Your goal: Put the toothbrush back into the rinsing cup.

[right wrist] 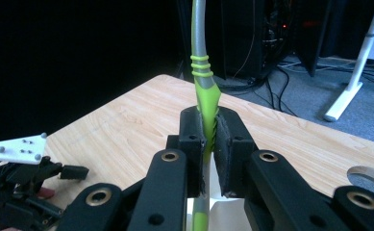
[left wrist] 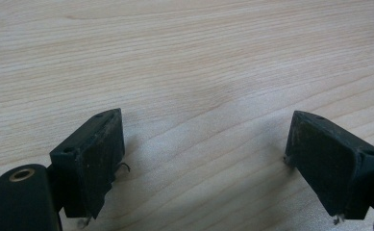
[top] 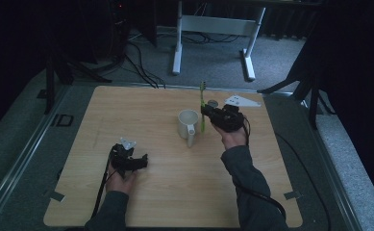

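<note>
- The wooden table (top: 175, 202) gives a bare, level work area; the mug and both hands sit well inside its edges, so nothing stands near a drop.
- The white mug (top: 188, 123) stands upright near the middle of the table with its mouth up and its handle turned toward the person, which leaves the opening free from above, probably as the place the toothbrush is meant to go.
- The right gripper (right wrist: 208, 139) is clamped on the green and grey toothbrush (right wrist: 205, 86), its two pads pressed against the handle from either side. In the high view it hangs just beside the mug's right rim, at the mug's height or a little above it.
- The left gripper (left wrist: 204, 159) rests low over the bare wood at the front left, well apart from the mug, jaws spread wide with nothing between them (it looks parked, out of the other hand's way).
- The toothbrush is held upright, bristle end up and the handle's lower end pointing down, so that end could likely be lowered straight into the mug.
</note>
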{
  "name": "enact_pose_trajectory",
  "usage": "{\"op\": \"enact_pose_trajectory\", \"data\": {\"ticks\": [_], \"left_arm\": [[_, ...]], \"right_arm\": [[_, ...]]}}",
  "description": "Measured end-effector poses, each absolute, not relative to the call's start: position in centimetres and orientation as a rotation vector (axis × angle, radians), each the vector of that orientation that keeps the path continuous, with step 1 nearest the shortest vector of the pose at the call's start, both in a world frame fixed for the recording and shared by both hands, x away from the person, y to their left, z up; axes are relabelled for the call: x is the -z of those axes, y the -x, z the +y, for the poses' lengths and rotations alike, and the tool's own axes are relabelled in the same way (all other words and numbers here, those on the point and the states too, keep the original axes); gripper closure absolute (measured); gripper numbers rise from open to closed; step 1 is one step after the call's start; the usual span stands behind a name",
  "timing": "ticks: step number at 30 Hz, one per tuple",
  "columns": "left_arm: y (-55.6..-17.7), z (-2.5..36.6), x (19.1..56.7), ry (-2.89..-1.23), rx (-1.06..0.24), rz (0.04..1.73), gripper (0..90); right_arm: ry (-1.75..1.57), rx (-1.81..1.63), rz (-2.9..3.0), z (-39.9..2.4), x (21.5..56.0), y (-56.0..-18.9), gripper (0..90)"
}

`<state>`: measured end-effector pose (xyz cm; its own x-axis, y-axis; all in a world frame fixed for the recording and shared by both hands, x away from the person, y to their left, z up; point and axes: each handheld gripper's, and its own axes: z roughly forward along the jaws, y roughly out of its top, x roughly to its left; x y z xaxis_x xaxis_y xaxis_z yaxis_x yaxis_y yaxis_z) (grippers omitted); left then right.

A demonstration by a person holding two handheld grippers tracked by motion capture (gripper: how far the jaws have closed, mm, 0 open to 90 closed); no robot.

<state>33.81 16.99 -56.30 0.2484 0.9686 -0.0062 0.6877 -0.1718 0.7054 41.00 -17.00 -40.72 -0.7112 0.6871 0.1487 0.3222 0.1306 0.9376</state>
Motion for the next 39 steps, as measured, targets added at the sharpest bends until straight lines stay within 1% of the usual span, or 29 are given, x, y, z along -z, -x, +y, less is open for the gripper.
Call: {"op": "enact_pose_trajectory", "data": {"ticks": [18,39], "left_arm": [[-33.8,17.0,56.3,-1.933,-0.614,1.504,14.0],[-33.8,17.0,56.3,-1.933,-0.613,1.505,14.0]], "right_arm": [[-0.983,-1.632,2.042,-16.4,40.8,-41.0,82.1],[-0.977,-1.649,2.032,-15.2,41.7,-41.5,81.9]]}}
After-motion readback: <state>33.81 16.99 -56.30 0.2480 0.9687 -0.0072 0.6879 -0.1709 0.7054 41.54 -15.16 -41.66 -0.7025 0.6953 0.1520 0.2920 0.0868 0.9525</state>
